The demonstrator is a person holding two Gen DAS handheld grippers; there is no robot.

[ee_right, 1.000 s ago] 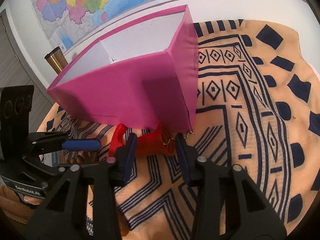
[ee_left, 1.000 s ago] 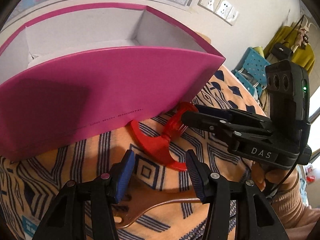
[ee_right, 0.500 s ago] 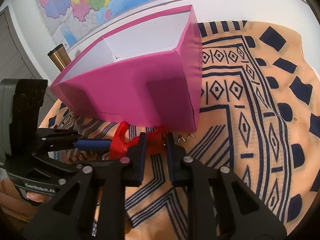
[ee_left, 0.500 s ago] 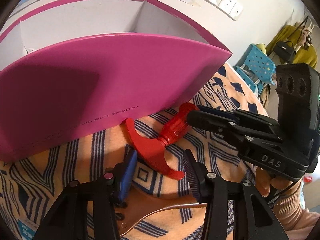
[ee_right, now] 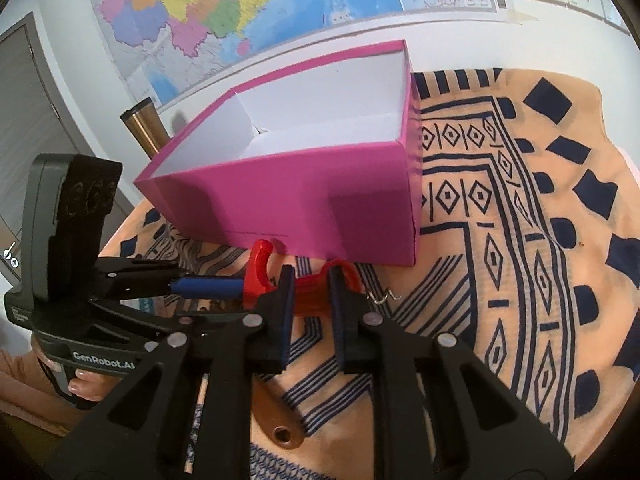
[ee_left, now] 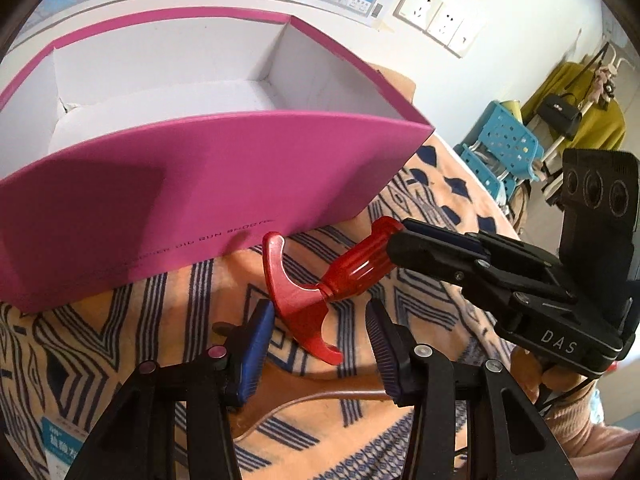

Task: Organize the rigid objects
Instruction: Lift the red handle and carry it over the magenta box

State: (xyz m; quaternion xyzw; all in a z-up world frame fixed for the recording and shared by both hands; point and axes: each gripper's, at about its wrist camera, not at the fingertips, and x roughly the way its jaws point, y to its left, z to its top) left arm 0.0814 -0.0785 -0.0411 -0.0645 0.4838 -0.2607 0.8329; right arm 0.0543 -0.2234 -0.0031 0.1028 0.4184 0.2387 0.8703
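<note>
Right tongs point(ee_right: 308, 308) clamped on the red tool's point(ee_left: 320, 280) ribbed handle, just in front of the pink box point(ee_left: 200, 184). Left tongs point(ee_left: 320, 344) apart, tool's curved end between the pads, untouched, above the patterned cloth point(ee_right: 520, 240).

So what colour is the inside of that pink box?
White inside the pink box, clearest in the left wrist view.

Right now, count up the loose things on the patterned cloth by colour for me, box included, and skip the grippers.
Pink: 1, the open box
Red: 1, the corkscrew held by its handle in the right gripper
Brown: 1, a wooden handle lying on the cloth
Total: 3
</note>
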